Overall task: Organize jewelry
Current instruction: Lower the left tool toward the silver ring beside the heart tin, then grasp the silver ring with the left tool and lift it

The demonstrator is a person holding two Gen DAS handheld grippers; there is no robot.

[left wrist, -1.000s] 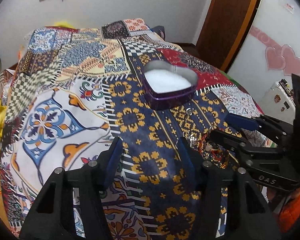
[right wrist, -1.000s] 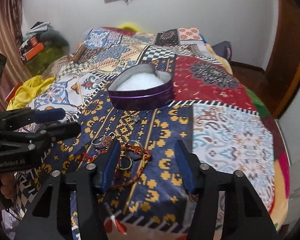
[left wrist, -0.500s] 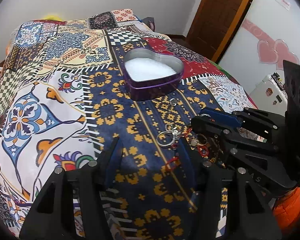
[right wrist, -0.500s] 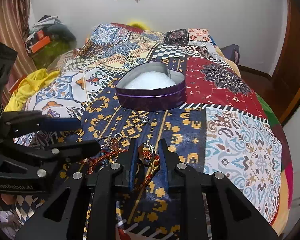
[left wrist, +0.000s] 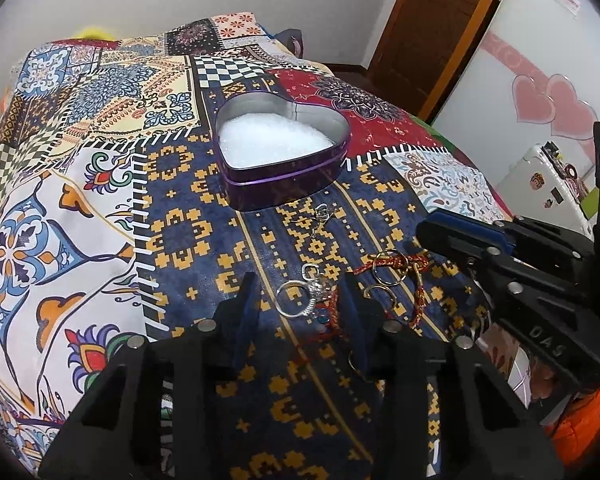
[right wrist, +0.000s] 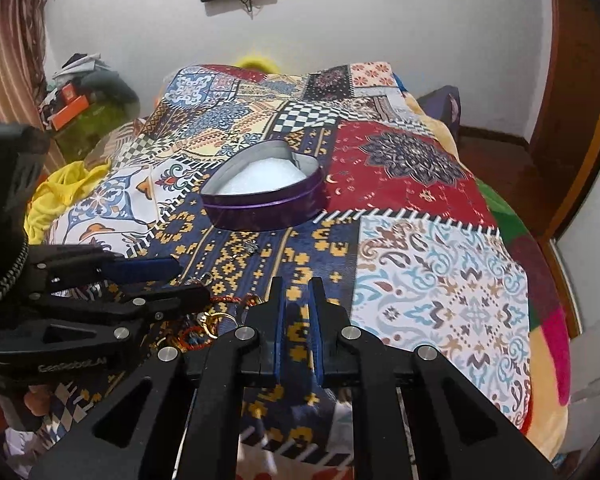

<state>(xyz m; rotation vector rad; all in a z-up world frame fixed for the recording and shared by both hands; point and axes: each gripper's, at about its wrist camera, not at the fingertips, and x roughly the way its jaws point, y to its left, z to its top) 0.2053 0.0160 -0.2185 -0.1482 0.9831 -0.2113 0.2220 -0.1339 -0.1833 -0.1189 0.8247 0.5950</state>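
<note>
A purple heart-shaped tin [left wrist: 284, 152] with white padding sits open on the patchwork bedspread; it also shows in the right wrist view [right wrist: 264, 196]. Loose jewelry lies in front of it: a silver ring [left wrist: 300, 298], gold rings on a red cord [left wrist: 392, 268] and a small silver charm [left wrist: 320, 214]. My left gripper [left wrist: 300, 292] is open, its fingers on either side of the silver ring. My right gripper [right wrist: 296, 292] is nearly closed with nothing visible between its fingers; it hovers just right of the jewelry pile [right wrist: 212, 320].
The bedspread [left wrist: 100, 200] covers the whole bed. A brown door [left wrist: 432, 20] stands at the back right. Yellow cloth [right wrist: 60, 192] and clutter lie left of the bed. A white case with stickers [left wrist: 548, 184] stands on the right.
My right gripper, shut on a gold ring half a second ago, has lifted and now shows nothing between its fingers. My left gripper has moved forward over the silver ring.
</note>
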